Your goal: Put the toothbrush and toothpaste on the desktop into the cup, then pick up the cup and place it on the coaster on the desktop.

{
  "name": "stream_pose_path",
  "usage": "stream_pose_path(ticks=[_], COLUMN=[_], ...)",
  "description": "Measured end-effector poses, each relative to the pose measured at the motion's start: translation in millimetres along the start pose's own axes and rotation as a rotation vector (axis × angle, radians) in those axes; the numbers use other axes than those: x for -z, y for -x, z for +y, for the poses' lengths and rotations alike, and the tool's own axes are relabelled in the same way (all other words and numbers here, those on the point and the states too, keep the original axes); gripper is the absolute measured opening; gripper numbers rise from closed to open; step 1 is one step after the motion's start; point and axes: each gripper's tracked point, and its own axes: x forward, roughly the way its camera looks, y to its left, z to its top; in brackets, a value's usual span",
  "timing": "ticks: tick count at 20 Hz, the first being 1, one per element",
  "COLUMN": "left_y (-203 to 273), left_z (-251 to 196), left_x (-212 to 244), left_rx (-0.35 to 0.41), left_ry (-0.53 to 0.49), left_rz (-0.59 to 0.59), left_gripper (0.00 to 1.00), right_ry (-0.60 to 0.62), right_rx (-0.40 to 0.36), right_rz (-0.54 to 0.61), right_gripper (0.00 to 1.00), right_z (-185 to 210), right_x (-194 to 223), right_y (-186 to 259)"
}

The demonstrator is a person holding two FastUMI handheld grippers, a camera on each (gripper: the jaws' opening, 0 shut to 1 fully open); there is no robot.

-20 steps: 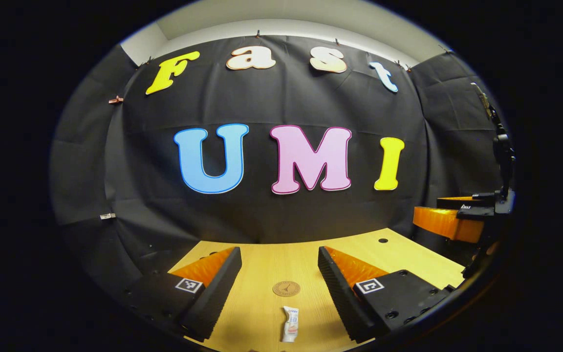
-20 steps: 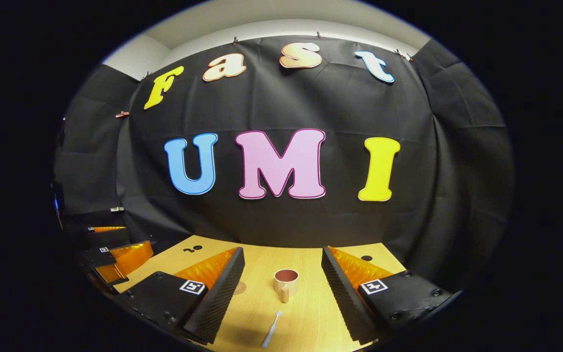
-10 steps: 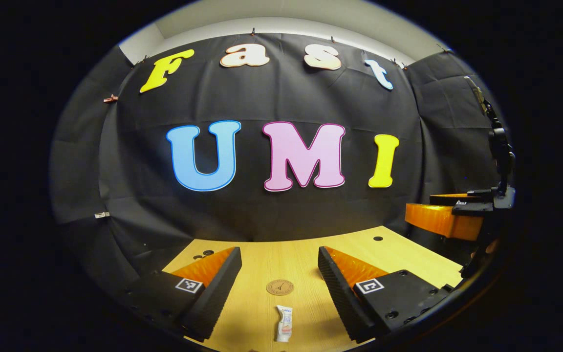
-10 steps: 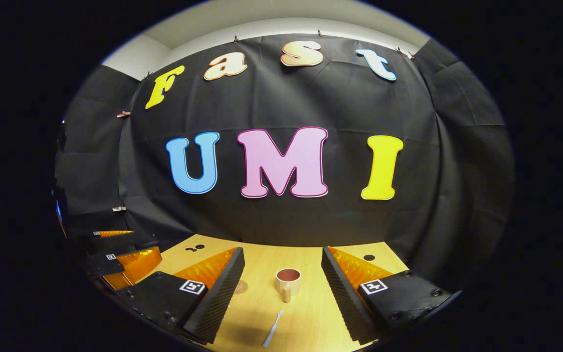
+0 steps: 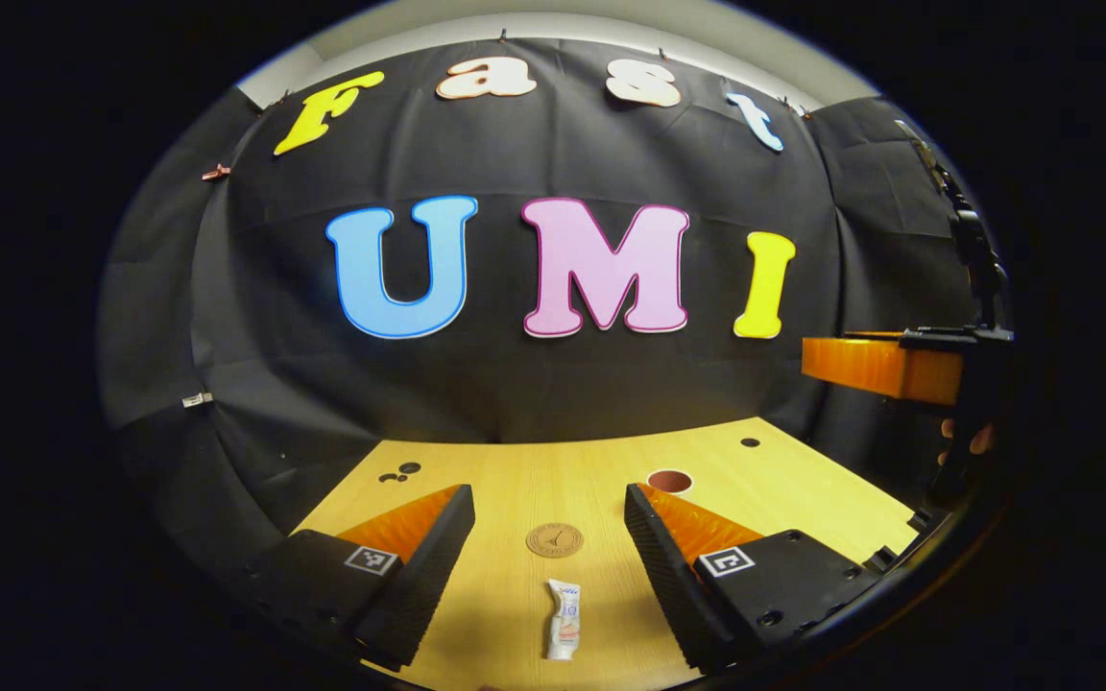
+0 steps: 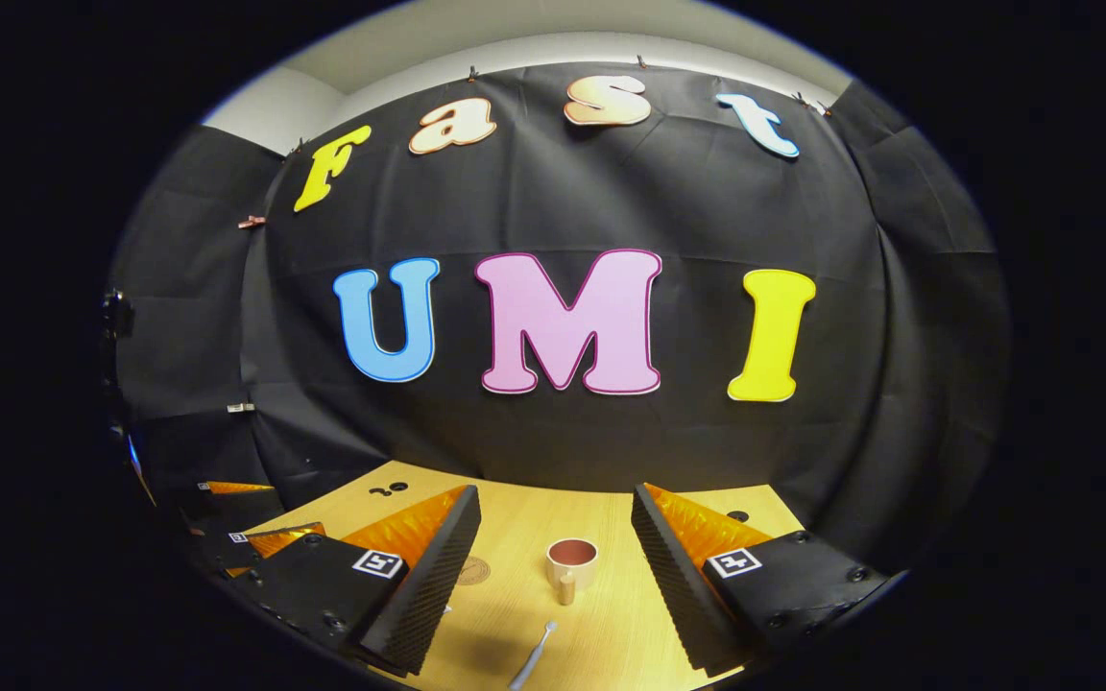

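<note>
Two gripper-mounted fisheye views, low over the surface (image 5: 515,470).
Both face the cloth wall (image 6: 553,192) along their own jaws; both share the coaster (image 5: 554,539) and cup (image 6: 571,559).

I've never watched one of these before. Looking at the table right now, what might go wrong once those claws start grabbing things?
Three guesses. The toothbrush is thin and lies flat on the desktop, so the open right gripper may scrape wood or pinch it crooked. The toothpaste is a soft tube; the open left gripper might squash it or let it slip. The cup is small and light, so a badly aimed drop could tip it.
</note>
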Motion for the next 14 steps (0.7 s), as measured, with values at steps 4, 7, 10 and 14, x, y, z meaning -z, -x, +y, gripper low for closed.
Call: stream_pose_path(ticks=[4,7,10,14], left_y=[-14.2,-24.6,-35.3,-49.9], left_z=[2.0,-3.4,-12.9,-16.9], left_x=[38.5,72.5,108.8,165.4], left_rx=[0.001,0.022,0.052,0.065], left_ry=[-0.029,-0.039,-0.054,-0.116], left_rz=[0.096,0.182,0.264,0.387], left_gripper=[0.98,0.98,0.98,1.00], right_ry=[-0.004,-0.008,0.002,-0.015], right_rx=[-0.010,-0.014,-0.012,0.002], right_rz=[0.038,0.075,0.121,0.213], right_gripper=[0.98,0.98,0.98,0.98], right_z=[-5.1,-7.9,-13.0,-25.3], right_x=[17.0,33.3,54.6,90.8], right_y=[-3.8,-7.7,-11.1,-9.5])
